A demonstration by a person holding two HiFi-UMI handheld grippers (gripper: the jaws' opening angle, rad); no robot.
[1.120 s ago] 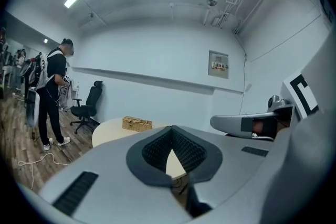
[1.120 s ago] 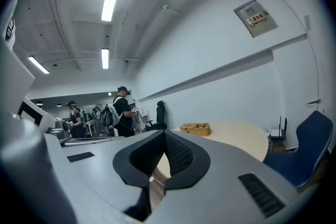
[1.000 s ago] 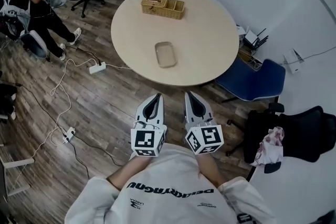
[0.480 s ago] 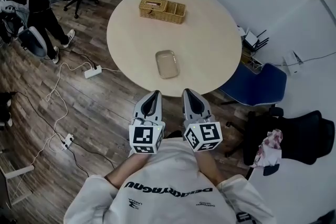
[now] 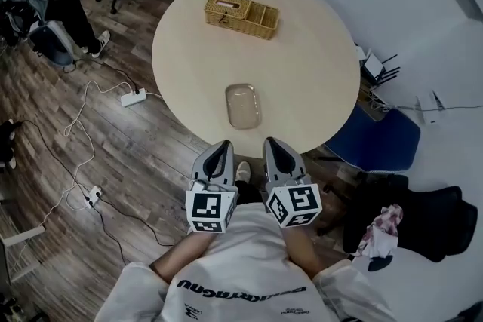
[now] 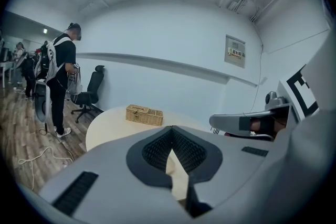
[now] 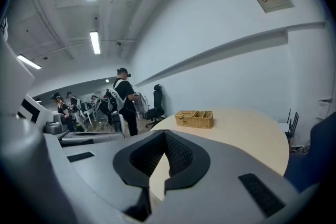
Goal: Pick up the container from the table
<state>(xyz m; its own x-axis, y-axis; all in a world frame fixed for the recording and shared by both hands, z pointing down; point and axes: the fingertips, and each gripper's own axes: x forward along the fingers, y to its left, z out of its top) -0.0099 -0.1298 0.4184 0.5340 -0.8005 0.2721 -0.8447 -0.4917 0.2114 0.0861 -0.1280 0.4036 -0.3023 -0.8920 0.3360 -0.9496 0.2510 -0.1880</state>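
The container (image 5: 243,105) is seen lying flat on the round bench (image 5: 317,79), well apart from the basket (image 5: 241,14), on the side of the basket nearest the person (image 5: 241,271). The basket is placed near the bench's far edge. The left gripper (image 5: 222,145) and the right gripper (image 5: 271,142) are held side by side, farther from the basket than the container and short of the bench's near edge. The container is touched by neither. In each gripper view the fingers are shown closed together at the tips, with nothing held between them
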